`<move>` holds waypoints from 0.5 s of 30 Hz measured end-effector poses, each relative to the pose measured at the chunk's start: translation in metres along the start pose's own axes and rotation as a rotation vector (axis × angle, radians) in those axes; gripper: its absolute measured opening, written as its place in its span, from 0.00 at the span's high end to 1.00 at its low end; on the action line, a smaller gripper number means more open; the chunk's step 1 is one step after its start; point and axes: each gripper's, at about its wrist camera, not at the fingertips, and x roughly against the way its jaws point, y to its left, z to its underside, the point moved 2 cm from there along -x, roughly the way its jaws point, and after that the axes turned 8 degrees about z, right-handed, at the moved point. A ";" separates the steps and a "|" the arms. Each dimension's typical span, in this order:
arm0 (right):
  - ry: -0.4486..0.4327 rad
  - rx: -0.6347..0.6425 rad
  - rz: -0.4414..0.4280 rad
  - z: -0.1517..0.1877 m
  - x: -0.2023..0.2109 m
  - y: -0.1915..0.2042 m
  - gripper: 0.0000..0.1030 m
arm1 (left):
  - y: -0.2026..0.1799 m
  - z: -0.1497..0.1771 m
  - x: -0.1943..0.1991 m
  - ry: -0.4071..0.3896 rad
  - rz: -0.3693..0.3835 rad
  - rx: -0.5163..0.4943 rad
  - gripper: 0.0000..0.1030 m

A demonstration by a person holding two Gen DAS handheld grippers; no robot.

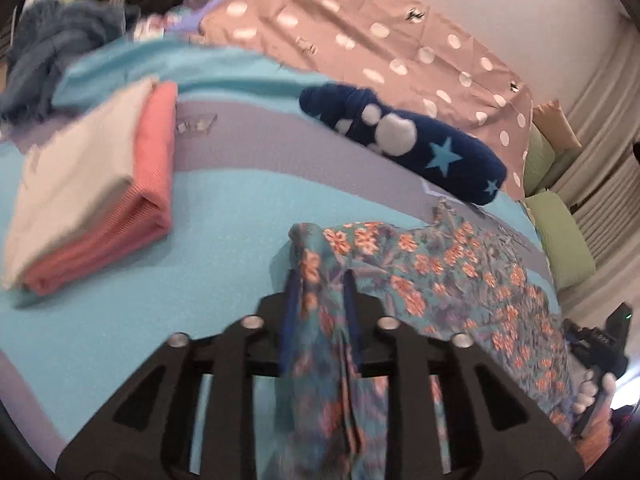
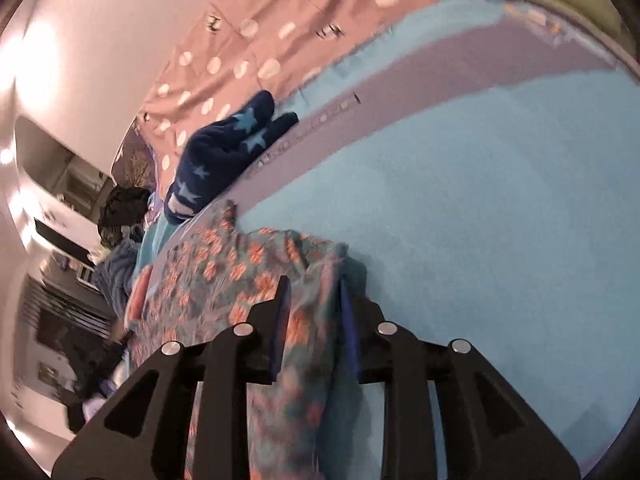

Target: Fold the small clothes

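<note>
Left gripper (image 1: 318,280) clamped on a bunched edge of the floral garment (image 1: 460,272) — cloth pinched between both blue pads, hanging down past the jaws toward the camera. Rest of the garment spread out to the right across the turquoise bed cover (image 1: 224,216), partly flat, partly lifted. Well apart to the left, a folded stack (image 1: 92,196), cream over coral. Beyond, a navy star-print piece (image 1: 404,140) lying along the lilac stripe, untouched. Far right edge: the other hand (image 1: 596,396) on its handle.

Right gripper (image 2: 312,284) likewise closed on the same floral garment (image 2: 224,268), a thick fold caught between the pads and draping below them. Remainder trailing off to the left over the bed cover (image 2: 480,200); navy piece (image 2: 228,140) farther up, near the spotted pink sheet (image 2: 248,40).

Thin, light, limp fabric by the look of it — no stiffness, apt to sag and crease between the two holds. Probably best taken at corners or hem, kept taut, so the fold lands flat. Some risk of slipping, given how bunched each pinch is.
</note>
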 end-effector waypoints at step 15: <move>0.002 0.265 0.196 0.104 0.063 0.029 0.72 | -0.027 0.067 0.064 0.020 -0.096 -0.167 0.58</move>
